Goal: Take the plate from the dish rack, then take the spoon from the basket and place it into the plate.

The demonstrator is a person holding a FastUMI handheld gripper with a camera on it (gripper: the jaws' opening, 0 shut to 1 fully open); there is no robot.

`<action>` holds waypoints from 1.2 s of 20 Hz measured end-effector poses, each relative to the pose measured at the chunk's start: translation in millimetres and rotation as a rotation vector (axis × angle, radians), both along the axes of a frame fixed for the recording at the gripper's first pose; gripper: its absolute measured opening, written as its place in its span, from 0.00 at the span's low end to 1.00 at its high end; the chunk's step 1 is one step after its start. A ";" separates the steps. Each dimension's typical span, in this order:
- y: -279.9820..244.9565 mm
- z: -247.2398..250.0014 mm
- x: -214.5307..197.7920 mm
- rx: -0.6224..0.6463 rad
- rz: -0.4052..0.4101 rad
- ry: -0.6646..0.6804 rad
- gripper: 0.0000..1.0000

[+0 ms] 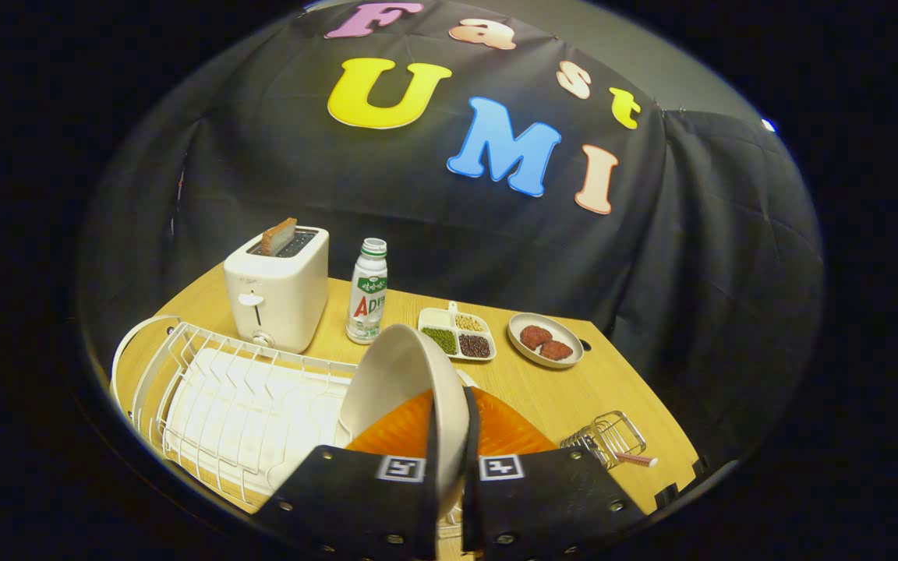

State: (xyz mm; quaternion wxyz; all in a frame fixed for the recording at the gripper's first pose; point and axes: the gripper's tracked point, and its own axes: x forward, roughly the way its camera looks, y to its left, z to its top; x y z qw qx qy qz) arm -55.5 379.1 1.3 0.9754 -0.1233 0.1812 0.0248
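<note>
So right now we've got the plate (402, 374) pinched on its rim between the two fingers of the gripper (449, 475), both pressing on the edge, one on each face. It's more of a deep cream plate, almost bowl-like, and it's held on edge, tilted, hanging above the white wire dish rack (238, 397), with its back facing us. Looks lifted clear of the rack slots, though we can't be sure the lower edge isn't touching something behind the fingers.

Handling-wise, our guess is it's ceramic or melamine: stiff, smooth, probably a bit slick, and it'd chip or crack if it slipped. Gripping only the rim means the weight hangs off to one side, so it may want to swivel in the grip. We'd keep the squeeze firm and move slowly, then set it down flat on the bare wooden table (558, 389).

The spoon (636, 460) is over in the small wire basket (609, 440) to the right, just beyond the fingers, its pinkish handle poking out the side. That handle is thin and light, so it's the obvious place to grab.

Other stuff on the table: toaster (277, 288) with a slice in it, a drink bottle (367, 292), a divided tray of beans (457, 333), and a small dish (546, 340) with two reddish patties.
</note>
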 end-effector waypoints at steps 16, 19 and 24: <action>-39.7 86.1 -64.8 -0.115 -0.095 -0.144 0.10; -57.3 84.6 -87.9 -0.091 -0.095 -0.132 0.10; -87.0 65.9 -119.5 -0.054 -0.083 -0.087 0.10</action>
